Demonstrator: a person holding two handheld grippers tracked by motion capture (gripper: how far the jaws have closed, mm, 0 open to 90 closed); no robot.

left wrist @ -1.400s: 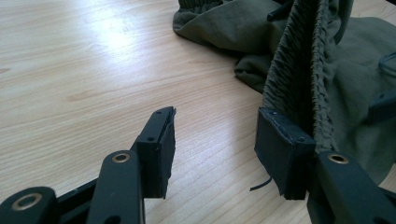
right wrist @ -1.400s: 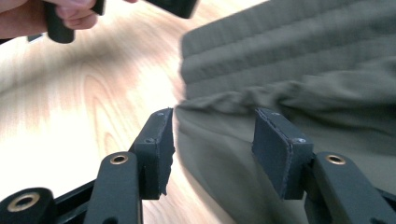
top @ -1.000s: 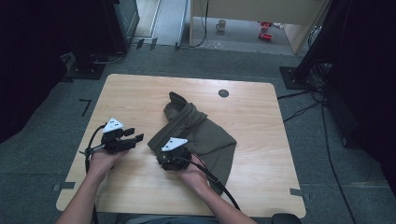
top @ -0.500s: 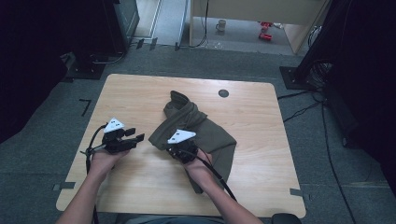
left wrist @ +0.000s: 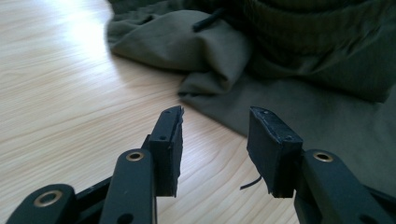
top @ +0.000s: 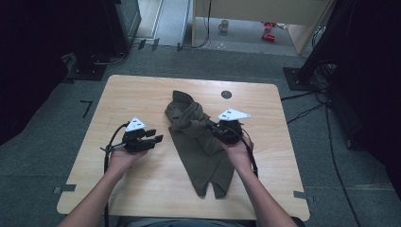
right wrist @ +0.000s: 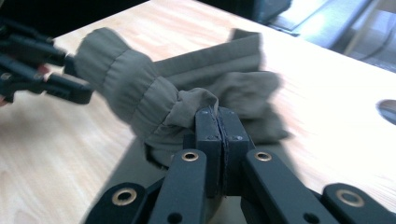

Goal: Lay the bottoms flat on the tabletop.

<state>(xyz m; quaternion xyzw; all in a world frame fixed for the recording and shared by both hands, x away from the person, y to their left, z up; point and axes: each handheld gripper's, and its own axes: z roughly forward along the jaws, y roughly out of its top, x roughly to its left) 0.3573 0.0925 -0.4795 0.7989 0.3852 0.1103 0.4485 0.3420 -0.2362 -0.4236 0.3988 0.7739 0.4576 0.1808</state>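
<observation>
Right gripper (right wrist: 217,112): jaws pinched together on a fold of the olive-green garment (top: 198,142); gathered cuff (right wrist: 126,88) bunched just left of the pads, raised off the table.
Left gripper (left wrist: 215,135): jaws apart and just been closing, nothing between them; pads low over bare wood, garment edge (left wrist: 219,88) just ahead.
Garment: middle of the wooden table (top: 142,189), between the two grippers; legs trail toward the person.
Nearby: round dark grommet (top: 226,94) beyond the right gripper.
In the way: nothing between the left gripper and the cloth.
Off table: mug (top: 223,25) on the floor, well beyond.
</observation>
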